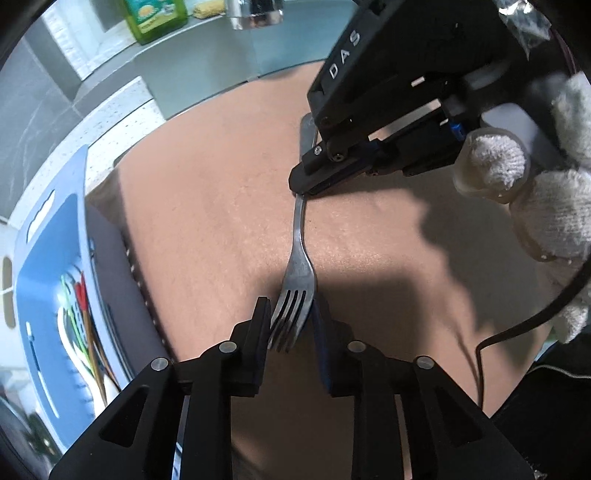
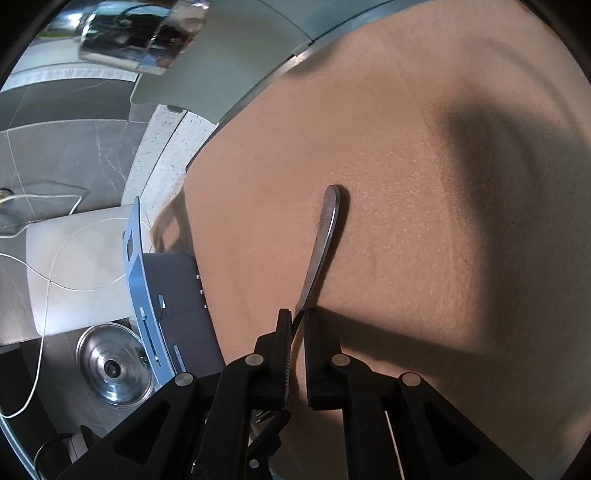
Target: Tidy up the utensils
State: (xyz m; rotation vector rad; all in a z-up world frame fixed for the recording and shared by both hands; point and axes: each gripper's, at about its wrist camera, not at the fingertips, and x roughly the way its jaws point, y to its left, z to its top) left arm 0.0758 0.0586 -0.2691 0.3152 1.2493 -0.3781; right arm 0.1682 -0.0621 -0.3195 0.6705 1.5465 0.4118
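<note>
Left wrist view: your right gripper pinches the fork handle, left gripper slack around the tines; blue basket transfer remains.

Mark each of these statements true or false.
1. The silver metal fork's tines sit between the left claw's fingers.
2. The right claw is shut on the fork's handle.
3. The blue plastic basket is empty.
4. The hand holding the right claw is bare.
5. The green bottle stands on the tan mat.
1. True: the silver metal fork has its tines between the left claw fingers.
2. True: the right claw clamps the handle.
3. False: the blue plastic basket holds colourful utensils.
4. False: the hand wears a white knit glove.
5. False: the green bottle stands on a ledge beyond the tan mat.
</note>
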